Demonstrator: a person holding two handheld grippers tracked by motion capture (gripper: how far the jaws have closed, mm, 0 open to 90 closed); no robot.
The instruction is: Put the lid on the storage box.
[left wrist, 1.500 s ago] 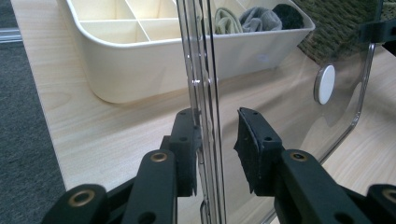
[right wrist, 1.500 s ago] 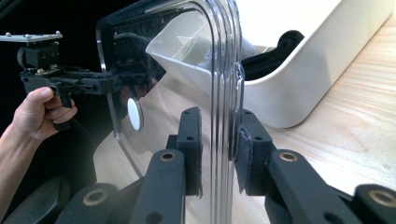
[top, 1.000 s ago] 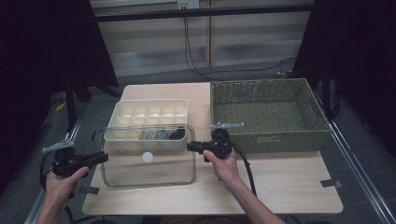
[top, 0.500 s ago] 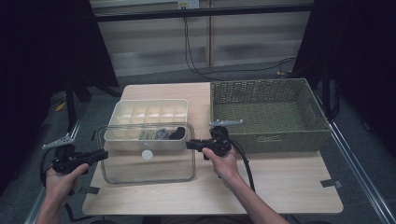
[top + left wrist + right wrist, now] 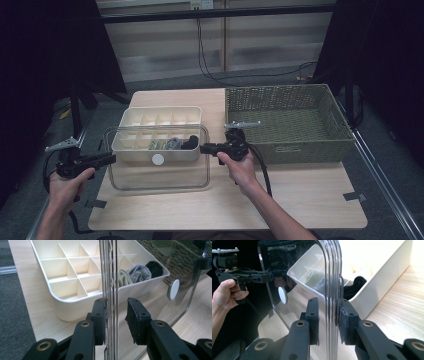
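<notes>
Holding the clear lid mid-frame, I have left gripper and right gripper clenched on its opposite edges.

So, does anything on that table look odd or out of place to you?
Only one thing: the clear plastic lid with a white round knob is off the cream divided organiser box. The left tongs and right tongs each straddle one of its edges. Nothing looks spilled or broken, and the green woven basket sits square.

There is one clear plastic lid and one cream box with little compartments. There is one green woven basket. Two black grippers.
</notes>
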